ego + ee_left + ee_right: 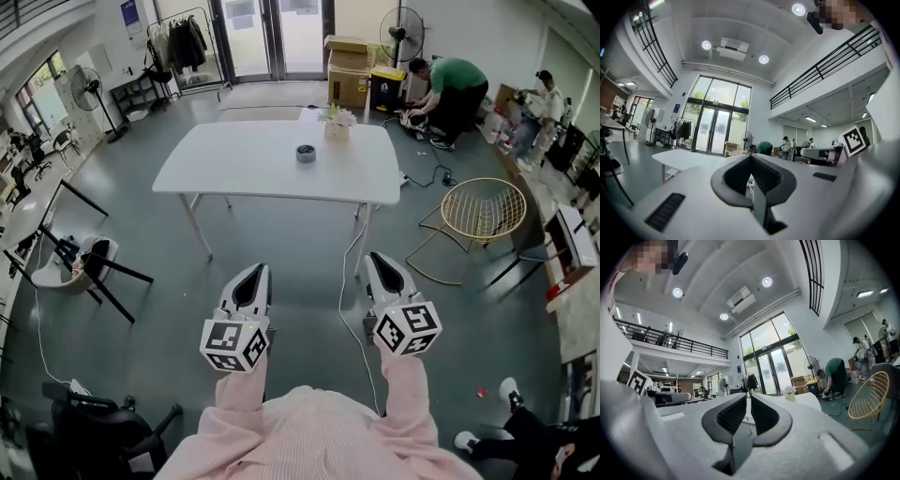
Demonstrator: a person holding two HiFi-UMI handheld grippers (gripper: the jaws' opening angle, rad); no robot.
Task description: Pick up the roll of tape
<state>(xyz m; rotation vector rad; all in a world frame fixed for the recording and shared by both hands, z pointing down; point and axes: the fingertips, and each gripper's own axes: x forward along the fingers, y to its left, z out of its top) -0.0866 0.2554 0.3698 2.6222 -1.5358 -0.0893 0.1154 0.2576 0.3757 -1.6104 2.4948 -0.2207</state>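
My left gripper (254,270): jaws pressed together with nothing between them, held level above the grey floor (141,300). My right gripper (379,258): jaws likewise together and empty, level, beside the left. Roll of tape (306,153): lying flat near the middle of the white table (234,169), well ahead of both grippers. Pot of flowers (337,128): on the table's far edge, near the tape.
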